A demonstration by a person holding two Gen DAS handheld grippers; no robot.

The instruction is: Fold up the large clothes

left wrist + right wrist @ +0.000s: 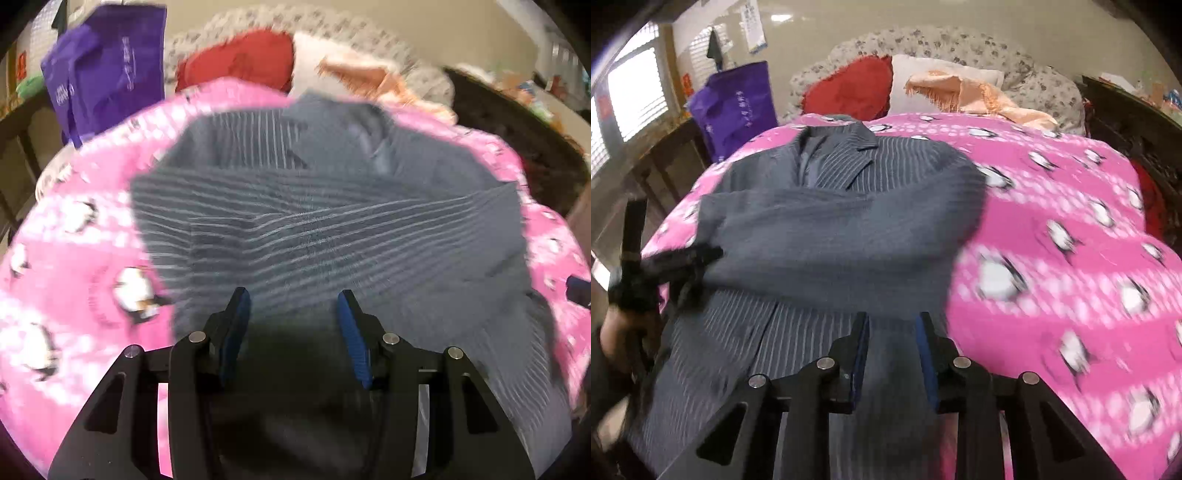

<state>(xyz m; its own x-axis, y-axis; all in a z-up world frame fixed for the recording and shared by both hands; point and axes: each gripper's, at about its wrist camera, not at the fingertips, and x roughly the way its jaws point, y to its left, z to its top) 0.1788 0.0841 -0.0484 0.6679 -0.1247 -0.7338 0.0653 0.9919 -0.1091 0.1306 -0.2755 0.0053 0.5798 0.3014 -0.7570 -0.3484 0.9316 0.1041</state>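
Both sets of jaws stand open and empty above the jacket (820, 221); its crossed sleeve (849, 236), lower centre, could slide loose when the hem is lifted.

The jacket (827, 221) is matt grey cloth, finely ribbed with pale pinstripes, with a smoother, faintly shiny lining at the collar. Under it the blanket (1052, 206) looks like soft, fuzzy pink fleece. The left tongs (293, 317) are matt black plastic with bright metal pins and ridged blue pads (352, 339).
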